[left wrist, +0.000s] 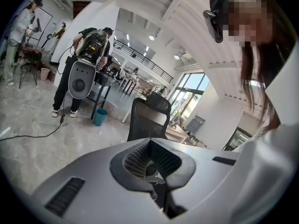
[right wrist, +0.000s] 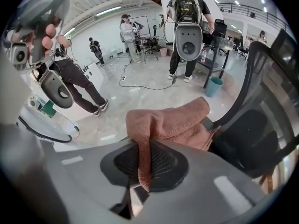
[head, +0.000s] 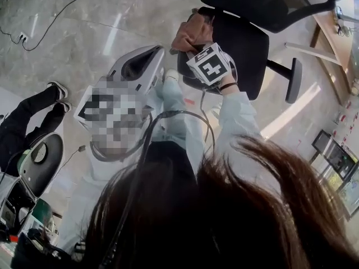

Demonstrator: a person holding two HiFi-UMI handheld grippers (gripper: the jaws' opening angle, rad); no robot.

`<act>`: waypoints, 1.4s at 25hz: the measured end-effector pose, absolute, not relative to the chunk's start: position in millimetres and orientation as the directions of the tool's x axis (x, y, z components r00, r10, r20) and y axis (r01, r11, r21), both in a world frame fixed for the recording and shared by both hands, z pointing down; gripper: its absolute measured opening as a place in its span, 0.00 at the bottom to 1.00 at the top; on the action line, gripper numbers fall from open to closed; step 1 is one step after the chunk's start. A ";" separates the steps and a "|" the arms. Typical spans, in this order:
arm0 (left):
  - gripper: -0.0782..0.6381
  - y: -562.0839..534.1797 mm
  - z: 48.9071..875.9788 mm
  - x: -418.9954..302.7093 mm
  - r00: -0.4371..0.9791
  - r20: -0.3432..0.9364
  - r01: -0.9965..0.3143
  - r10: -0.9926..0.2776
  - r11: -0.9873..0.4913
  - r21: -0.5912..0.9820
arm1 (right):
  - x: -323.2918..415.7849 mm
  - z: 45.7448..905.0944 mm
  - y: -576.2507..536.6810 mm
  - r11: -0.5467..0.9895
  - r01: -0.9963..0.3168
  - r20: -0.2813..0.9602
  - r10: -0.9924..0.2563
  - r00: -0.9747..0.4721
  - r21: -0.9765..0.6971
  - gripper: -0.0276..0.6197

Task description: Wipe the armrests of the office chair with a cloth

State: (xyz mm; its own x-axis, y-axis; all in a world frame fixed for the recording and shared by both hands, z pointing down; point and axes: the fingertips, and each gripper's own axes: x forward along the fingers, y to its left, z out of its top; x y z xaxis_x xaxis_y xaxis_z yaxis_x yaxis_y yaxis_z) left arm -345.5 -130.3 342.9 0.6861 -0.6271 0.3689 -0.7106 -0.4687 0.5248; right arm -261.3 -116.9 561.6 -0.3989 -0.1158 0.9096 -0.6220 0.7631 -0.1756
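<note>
My right gripper (right wrist: 145, 158) is shut on a salmon-pink cloth (right wrist: 170, 121), whose bunched bulk hangs past the jaws. In the head view the cloth (head: 190, 31) lies at the left edge of the black office chair (head: 247, 41), with the right gripper (head: 196, 48) behind it. In the right gripper view the cloth rests against the chair's near armrest (right wrist: 216, 124), most of which it hides. The far armrest (head: 293, 80) stands bare. My left gripper (head: 143, 63) is held to the left of the chair, away from it. Seen from its own camera, the left gripper (left wrist: 152, 161) is shut on nothing and points at the chair (left wrist: 148, 118).
Grey polished floor surrounds the chair, with a black cable (head: 56, 15) lying across it. A person in black (head: 25, 119) stands at the left. Other people (right wrist: 189, 27) stand by a table with a teal bin (left wrist: 100, 116) beneath. A wooden desk (head: 331, 35) is beyond the chair.
</note>
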 end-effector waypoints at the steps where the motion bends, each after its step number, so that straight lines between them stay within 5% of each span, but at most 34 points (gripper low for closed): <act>1: 0.11 -130.1 343.1 -344.9 0.687 0.370 -0.710 -0.625 -0.470 0.525 | -262.9 560.1 -107.8 0.762 -0.619 0.905 -0.108 -0.411 -0.191 0.08; 15: 0.11 -135.4 315.6 -340.1 0.728 0.332 -0.676 -0.600 -0.548 0.492 | -282.0 539.6 -11.1 0.604 -0.638 0.779 -0.044 -0.625 -0.478 0.08; 21: 0.11 -128.9 299.5 -310.7 0.812 0.302 -0.581 -0.499 -0.651 0.489 | -251.1 481.1 -30.1 0.386 -0.706 0.573 -0.413 -0.708 -0.594 0.08; 27: 0.11 -122.3 301.1 -246.1 0.912 0.274 -0.403 -0.306 -0.795 0.454 | -150.9 388.3 -44.8 0.175 -0.769 0.305 -0.846 -0.437 -0.615 0.08; 35: 0.11 -43.1 303.5 -93.1 0.959 0.265 -0.205 -0.096 -0.884 0.421 | 44.0 324.8 94.1 -0.111 -0.807 0.203 -0.979 -0.011 -0.580 0.08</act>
State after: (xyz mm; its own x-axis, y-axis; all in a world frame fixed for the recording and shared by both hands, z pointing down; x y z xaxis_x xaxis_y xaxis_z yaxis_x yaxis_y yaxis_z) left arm -93.1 -43.1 303.5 0.9594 -0.0961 0.2653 -0.2049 -0.8836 0.4210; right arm 44.0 94.1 324.8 -0.0111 -0.9790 0.2034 -0.8072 -0.1113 -0.5797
